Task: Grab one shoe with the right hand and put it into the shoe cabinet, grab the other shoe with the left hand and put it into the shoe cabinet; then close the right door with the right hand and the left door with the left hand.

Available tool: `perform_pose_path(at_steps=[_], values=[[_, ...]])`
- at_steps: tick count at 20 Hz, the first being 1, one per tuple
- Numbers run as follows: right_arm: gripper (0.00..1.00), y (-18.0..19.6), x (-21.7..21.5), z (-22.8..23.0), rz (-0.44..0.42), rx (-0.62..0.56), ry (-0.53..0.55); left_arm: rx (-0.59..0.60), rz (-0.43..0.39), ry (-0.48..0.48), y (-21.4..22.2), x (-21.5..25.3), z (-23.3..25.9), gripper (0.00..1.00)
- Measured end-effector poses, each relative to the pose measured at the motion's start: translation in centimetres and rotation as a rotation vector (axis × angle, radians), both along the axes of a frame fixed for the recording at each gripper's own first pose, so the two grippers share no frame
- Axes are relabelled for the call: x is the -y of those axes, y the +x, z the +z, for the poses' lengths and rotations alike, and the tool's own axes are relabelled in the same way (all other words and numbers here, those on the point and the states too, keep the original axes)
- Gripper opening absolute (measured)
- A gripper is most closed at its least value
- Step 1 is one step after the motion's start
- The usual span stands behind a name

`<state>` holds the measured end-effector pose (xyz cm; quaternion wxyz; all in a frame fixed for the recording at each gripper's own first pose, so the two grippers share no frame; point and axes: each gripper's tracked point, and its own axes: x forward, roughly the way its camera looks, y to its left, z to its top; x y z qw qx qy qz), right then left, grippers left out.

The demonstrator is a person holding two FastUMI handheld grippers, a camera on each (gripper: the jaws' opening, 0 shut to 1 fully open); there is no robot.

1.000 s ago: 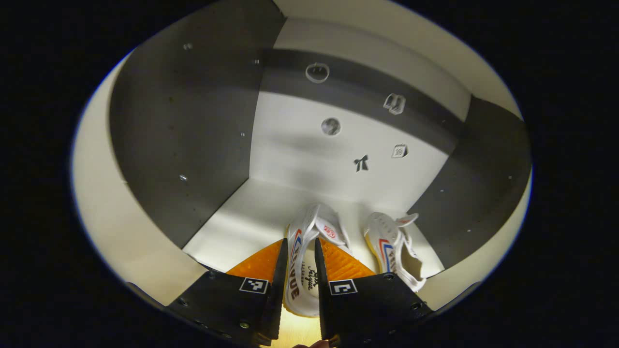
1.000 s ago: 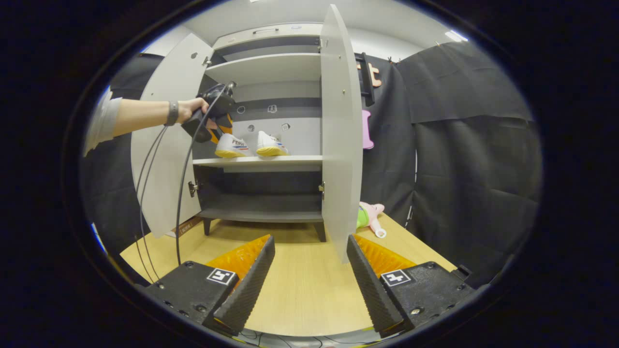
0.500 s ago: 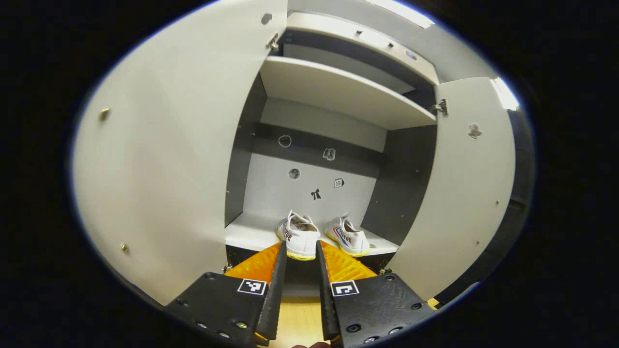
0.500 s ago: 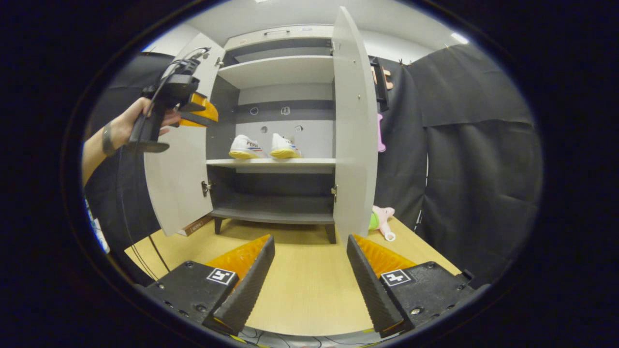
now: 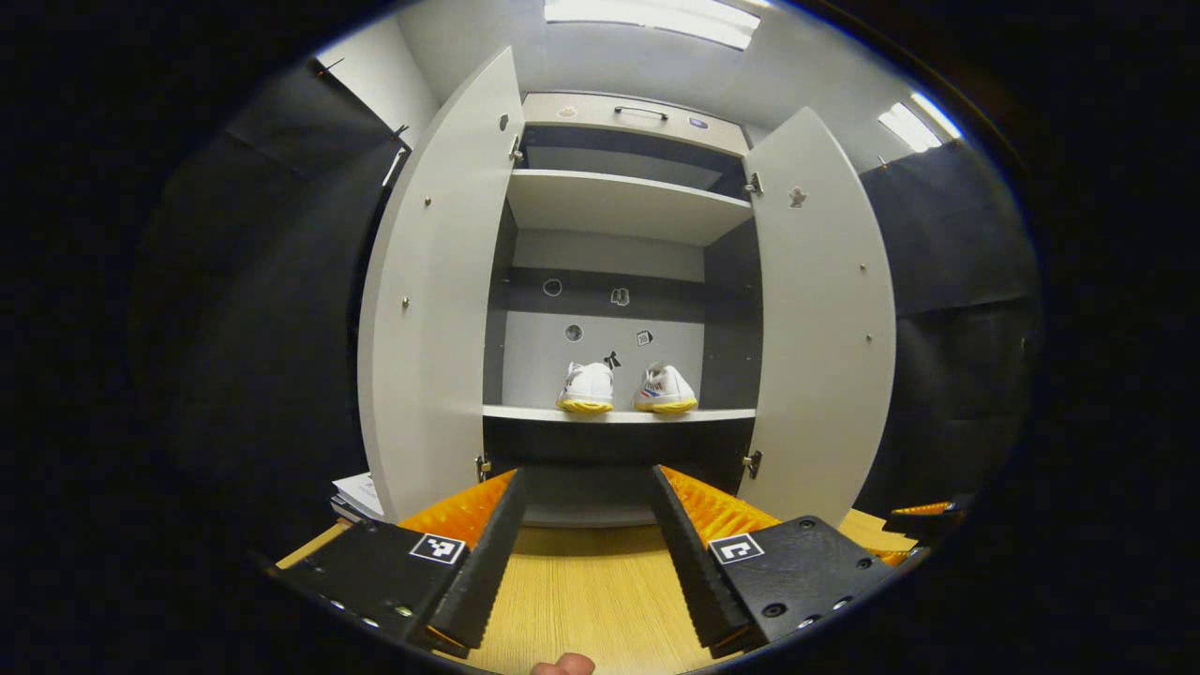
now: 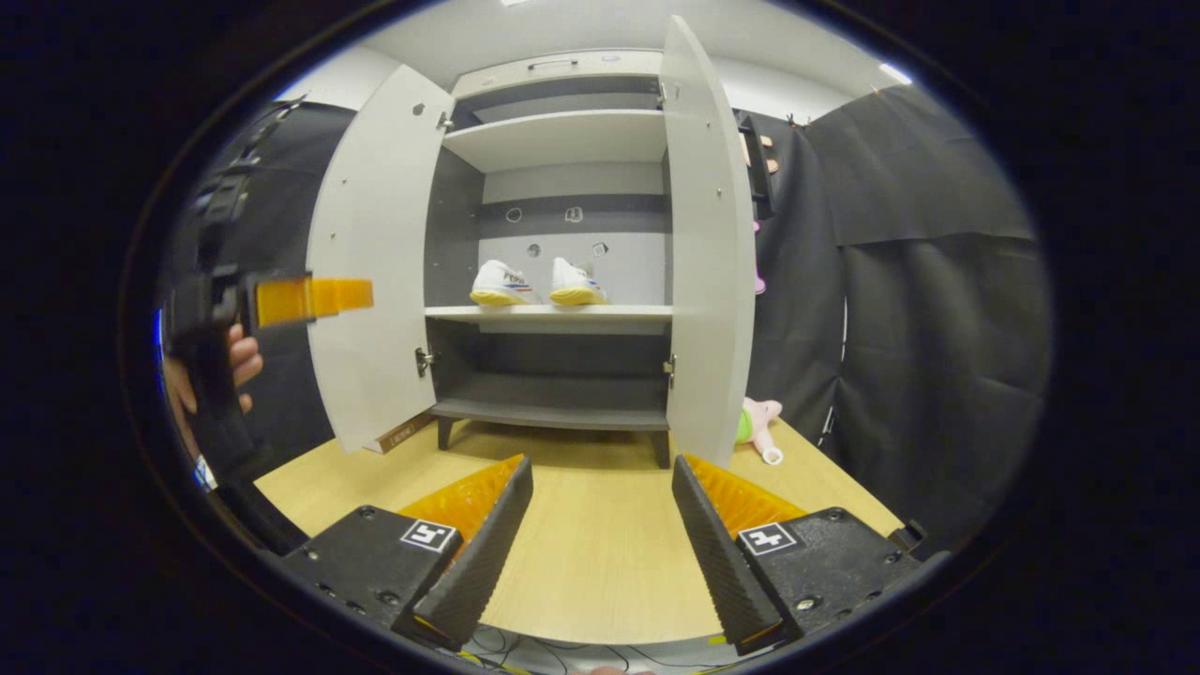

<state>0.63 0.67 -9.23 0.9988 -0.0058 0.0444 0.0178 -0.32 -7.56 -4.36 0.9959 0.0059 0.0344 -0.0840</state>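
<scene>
Presently: both sneakers [image 5: 626, 389] on the shoe cabinet's middle shelf [image 5: 619, 413], left gripper [image 5: 583, 553] and right gripper [image 6: 602, 544] released; risk: right door [image 6: 709, 253] swung carelessly clips a protruding heel.

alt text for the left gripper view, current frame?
An open shoe cabinet stands ahead with both doors swung wide and two white shoes side by side on its middle shelf. The left gripper is open over a wooden tabletop, holding nothing.
</scene>
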Motion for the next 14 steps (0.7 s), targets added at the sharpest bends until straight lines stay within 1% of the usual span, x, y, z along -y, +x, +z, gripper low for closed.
perform_pose_path(at_steps=[2, 5, 7, 10, 12, 14], values=[[0.95, -0.4, 0.0, 0.3, 0.001, 0.008, -0.004, -0.008, 0.018, 0.001, -2.0, 0.3, -1.6, 0.86], [0.94, -1.5, 1.0, 2.5, -0.032, 0.044, -0.004, -0.089, 0.009, -0.027, -4.5, 1.4, -4.7, 0.86], [0.96, -2.2, 2.5, 4.7, -0.057, 0.073, -0.001, -0.104, 0.002, -0.036, -5.4, 1.8, -5.6, 0.86], [0.96, -3.0, 6.3, 8.8, -0.119, 0.134, 0.029, -0.084, -0.028, -0.012, -6.2, 2.9, -5.6, 0.86], [0.97, -3.3, 9.8, 11.4, -0.185, 0.177, 0.034, -0.092, -0.038, 0.007, -6.3, 3.3, -5.9, 0.86], [0.97, -3.1, 13.2, 14.0, -0.256, 0.215, 0.033, -0.1, -0.047, 0.001, -6.3, 3.6, -6.1, 0.86]])
